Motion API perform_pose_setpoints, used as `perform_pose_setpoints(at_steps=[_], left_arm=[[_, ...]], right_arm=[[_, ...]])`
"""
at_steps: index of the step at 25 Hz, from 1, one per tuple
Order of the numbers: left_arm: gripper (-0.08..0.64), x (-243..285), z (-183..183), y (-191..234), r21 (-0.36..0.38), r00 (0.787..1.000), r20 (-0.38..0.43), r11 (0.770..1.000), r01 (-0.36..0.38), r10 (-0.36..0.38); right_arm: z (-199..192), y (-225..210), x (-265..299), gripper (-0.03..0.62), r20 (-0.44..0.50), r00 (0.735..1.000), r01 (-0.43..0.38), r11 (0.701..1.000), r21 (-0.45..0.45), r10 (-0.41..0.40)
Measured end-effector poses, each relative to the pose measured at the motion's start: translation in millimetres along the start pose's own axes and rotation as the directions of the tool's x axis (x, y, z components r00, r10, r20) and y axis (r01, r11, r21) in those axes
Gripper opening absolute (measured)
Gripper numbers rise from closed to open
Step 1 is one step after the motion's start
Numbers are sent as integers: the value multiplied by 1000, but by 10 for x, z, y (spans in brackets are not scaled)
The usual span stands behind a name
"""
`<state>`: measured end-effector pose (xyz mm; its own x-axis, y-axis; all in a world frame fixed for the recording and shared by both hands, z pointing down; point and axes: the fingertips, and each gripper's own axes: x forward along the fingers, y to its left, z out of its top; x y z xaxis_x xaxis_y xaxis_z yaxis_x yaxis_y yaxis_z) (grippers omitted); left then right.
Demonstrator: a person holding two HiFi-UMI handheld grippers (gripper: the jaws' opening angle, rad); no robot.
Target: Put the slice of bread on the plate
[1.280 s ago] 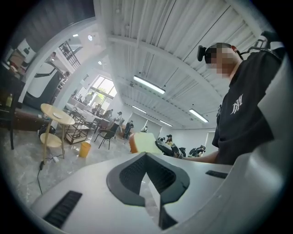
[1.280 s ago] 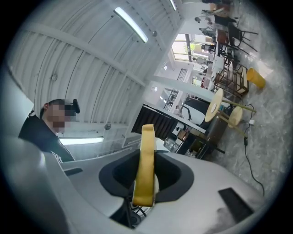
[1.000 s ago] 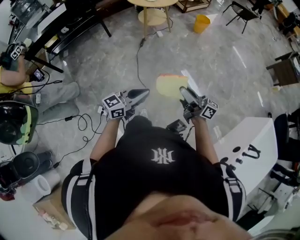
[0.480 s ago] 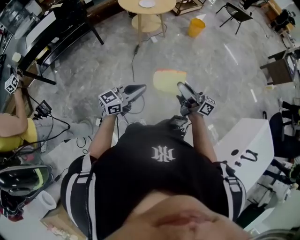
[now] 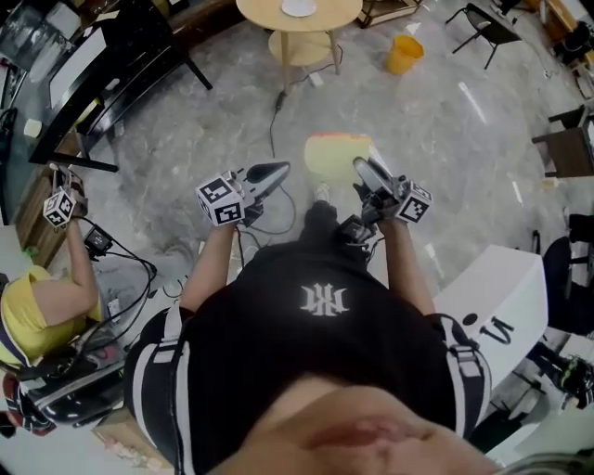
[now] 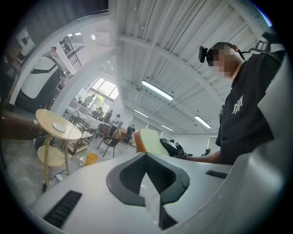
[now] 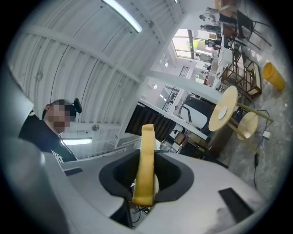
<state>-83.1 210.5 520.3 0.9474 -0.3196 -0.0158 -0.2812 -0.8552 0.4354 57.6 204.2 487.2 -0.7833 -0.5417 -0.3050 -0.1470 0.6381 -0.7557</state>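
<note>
A pale slice of bread [image 5: 336,155] with a tan crust hangs over the marble floor, and my right gripper [image 5: 364,172] is shut on its near edge. In the right gripper view the bread [image 7: 146,160] stands edge-on between the jaws. My left gripper [image 5: 278,171] is level beside it, shut and holding nothing. The left gripper view shows the bread [image 6: 149,140] off to the right. A small white plate [image 5: 299,7] lies on the round wooden table [image 5: 264,13] far ahead. The plate [image 6: 59,127] and its table [image 6: 46,119] also show at left in the left gripper view.
A yellow bucket [image 5: 405,54] stands right of the table, and a cable [image 5: 274,111] runs across the floor below it. A black bench [image 5: 111,65] is at upper left. A person in yellow [image 5: 37,306] crouches at left. A white unit [image 5: 483,297] stands at right.
I have walked across the floor, so the crouching person and cables slid down the left side. Both grippers keep the same pose, the bread still in the right one.
</note>
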Motion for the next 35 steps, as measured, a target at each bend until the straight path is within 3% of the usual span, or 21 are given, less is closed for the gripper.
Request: perform_pose_setpoints(at_steps=[5,16,25,35], left_arm=[[11,351,359,492,6,999,0,999,-44,44],[11,1156,1175,1632,27,990,37,990,-139,138],[11,1278,1469,2286,17,988,48,989,-145,144],[11,1488,1837,3521,26,996,37,997,-79,78]], right_arm=[[504,-514,278,89,-19,1000,-18,999,37,19],[1638,-1435,949,89,-121,989,-76,997,25,79],[1924,-2026,1427,89,-159,986,-58,998,16,59],[2311,-2837,2292,89,-175,984,16,1000,-20,-20]])
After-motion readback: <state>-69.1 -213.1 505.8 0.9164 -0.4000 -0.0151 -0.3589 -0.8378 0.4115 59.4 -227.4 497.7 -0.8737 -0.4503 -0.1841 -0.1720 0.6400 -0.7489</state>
